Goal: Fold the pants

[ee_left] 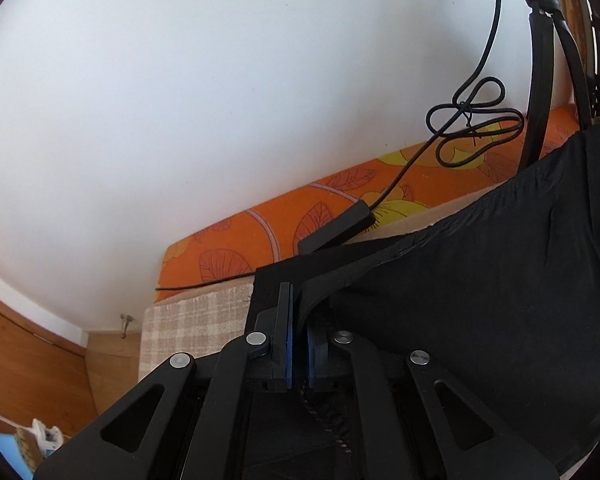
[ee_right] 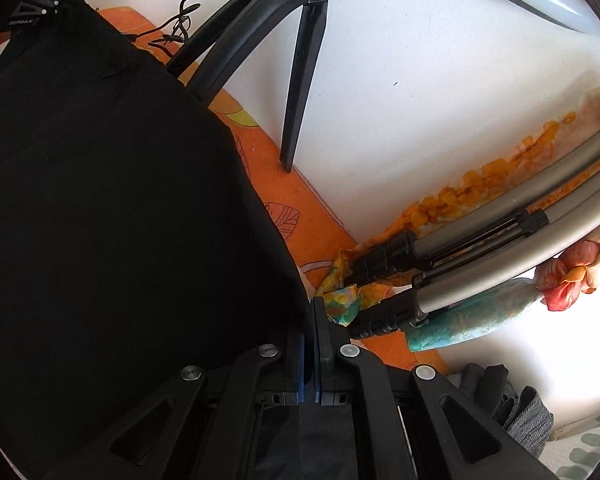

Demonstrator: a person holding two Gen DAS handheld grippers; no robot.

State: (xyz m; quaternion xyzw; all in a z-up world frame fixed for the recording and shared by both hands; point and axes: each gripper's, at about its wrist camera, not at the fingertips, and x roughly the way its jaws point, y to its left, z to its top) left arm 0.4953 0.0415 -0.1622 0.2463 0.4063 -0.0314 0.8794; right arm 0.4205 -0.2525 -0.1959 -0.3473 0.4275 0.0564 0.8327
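Observation:
The black pants hang stretched between my two grippers as a wide dark sheet. In the left wrist view my left gripper is shut on a bunched edge of the fabric, which runs up from between the blue pads and spreads off to the right. In the right wrist view the pants fill the left half, and my right gripper is shut on their near edge. The left gripper shows small at the far top corner of the cloth.
An orange leaf-patterned cover lies along a white wall, with a checked beige blanket in front. A looped black cable and black tripod legs stand behind. A folded silver tripod, colourful cloths and a grey garment lie right.

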